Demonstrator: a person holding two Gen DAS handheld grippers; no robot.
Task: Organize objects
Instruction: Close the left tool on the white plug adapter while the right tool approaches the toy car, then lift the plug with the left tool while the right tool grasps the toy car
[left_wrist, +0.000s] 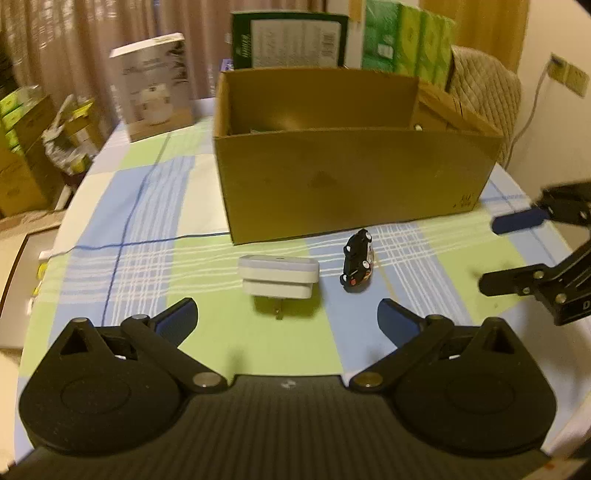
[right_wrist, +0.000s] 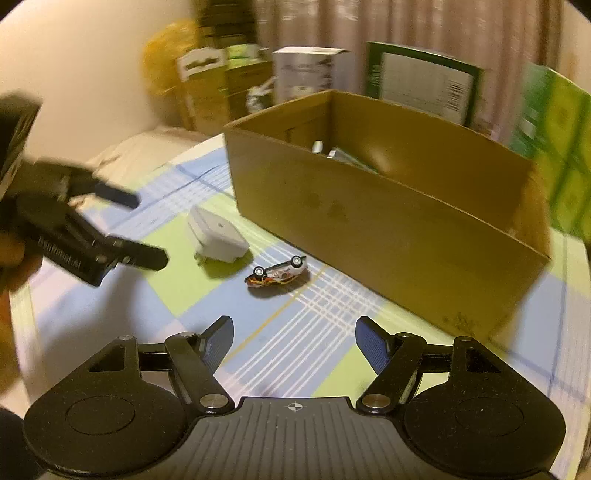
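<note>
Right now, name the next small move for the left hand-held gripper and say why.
Probably ease the left hand-held gripper forward and down around the white charger. Its jaws stand open and empty, the charger lies just ahead of them on the tablecloth, and the cardboard box waits behind it.

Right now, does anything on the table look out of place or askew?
Yes. The toy car lies overturned, wheels up, on the checked tablecloth in front of the cardboard box. Beside it, the white plug adapter rests tipped, prongs toward the cloth. Neither is in the box yet.
</note>
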